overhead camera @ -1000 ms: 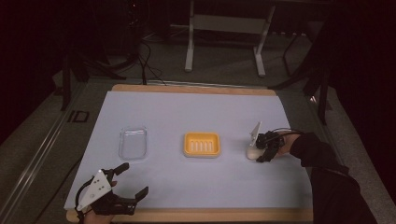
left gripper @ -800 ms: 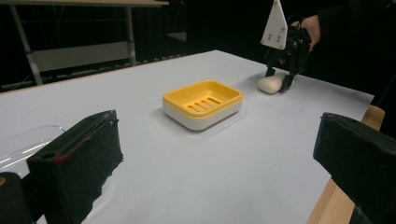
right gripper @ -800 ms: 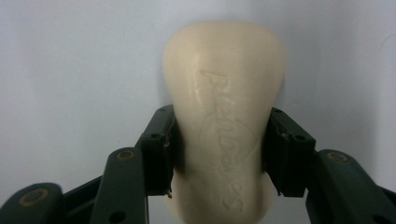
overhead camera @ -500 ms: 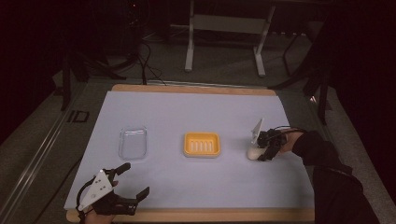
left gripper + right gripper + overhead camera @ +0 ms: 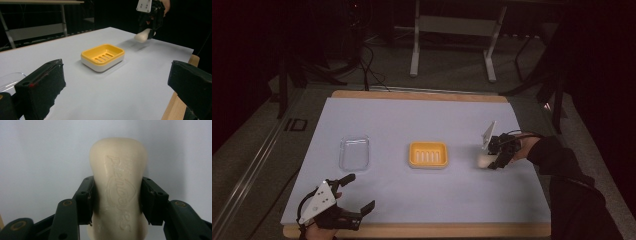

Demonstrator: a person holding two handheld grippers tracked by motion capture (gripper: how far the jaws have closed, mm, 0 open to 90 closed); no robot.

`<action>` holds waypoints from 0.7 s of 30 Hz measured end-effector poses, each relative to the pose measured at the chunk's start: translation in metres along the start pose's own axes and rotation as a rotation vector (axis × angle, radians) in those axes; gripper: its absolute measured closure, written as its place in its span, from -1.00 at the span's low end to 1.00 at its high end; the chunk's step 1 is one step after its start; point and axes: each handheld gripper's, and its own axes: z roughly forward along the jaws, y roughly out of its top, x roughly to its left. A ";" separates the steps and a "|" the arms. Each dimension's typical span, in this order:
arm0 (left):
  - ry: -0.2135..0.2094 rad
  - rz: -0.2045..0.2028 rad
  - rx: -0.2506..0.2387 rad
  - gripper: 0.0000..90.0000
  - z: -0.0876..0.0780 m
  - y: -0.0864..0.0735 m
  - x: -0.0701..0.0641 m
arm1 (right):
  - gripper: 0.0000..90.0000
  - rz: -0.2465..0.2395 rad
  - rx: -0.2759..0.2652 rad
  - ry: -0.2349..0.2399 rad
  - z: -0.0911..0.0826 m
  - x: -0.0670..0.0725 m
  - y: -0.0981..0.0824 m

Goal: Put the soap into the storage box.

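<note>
the right gripper [image 5: 495, 159] was clamped on the soap bar [image 5: 118, 187], clear of the table. the soap dish [image 5: 428, 154] lay at its 9 o'clock, nearer than to the open left gripper [image 5: 353, 196].

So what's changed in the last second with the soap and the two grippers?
The right gripper, its fingers clamped on the bar of soap, has lifted the bar a little off the white table cover; the left gripper view shows it hanging clear above its shadow. The grip looks the same. The left gripper, open, the yellow soap dish and the clear lid stayed put.
</note>
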 end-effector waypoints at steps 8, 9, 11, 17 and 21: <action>-0.006 -0.001 -0.001 -0.97 0.002 0.001 0.000 | 0.10 -0.005 -0.023 -0.003 -0.014 0.003 0.011; -0.007 -0.002 -0.002 -0.97 0.002 0.001 0.000 | 0.10 -0.007 -0.031 -0.003 -0.016 0.003 0.013; -0.009 -0.003 -0.002 -0.97 0.002 0.001 0.000 | 0.10 -0.015 -0.046 -0.008 -0.023 0.004 0.019; -0.015 -0.002 -0.004 -0.97 0.003 0.001 0.000 | 0.10 -0.037 -0.074 -0.030 -0.038 0.005 0.036; -0.017 -0.003 -0.007 -0.97 0.003 0.002 0.000 | 0.10 -0.060 -0.117 -0.038 -0.049 0.006 0.048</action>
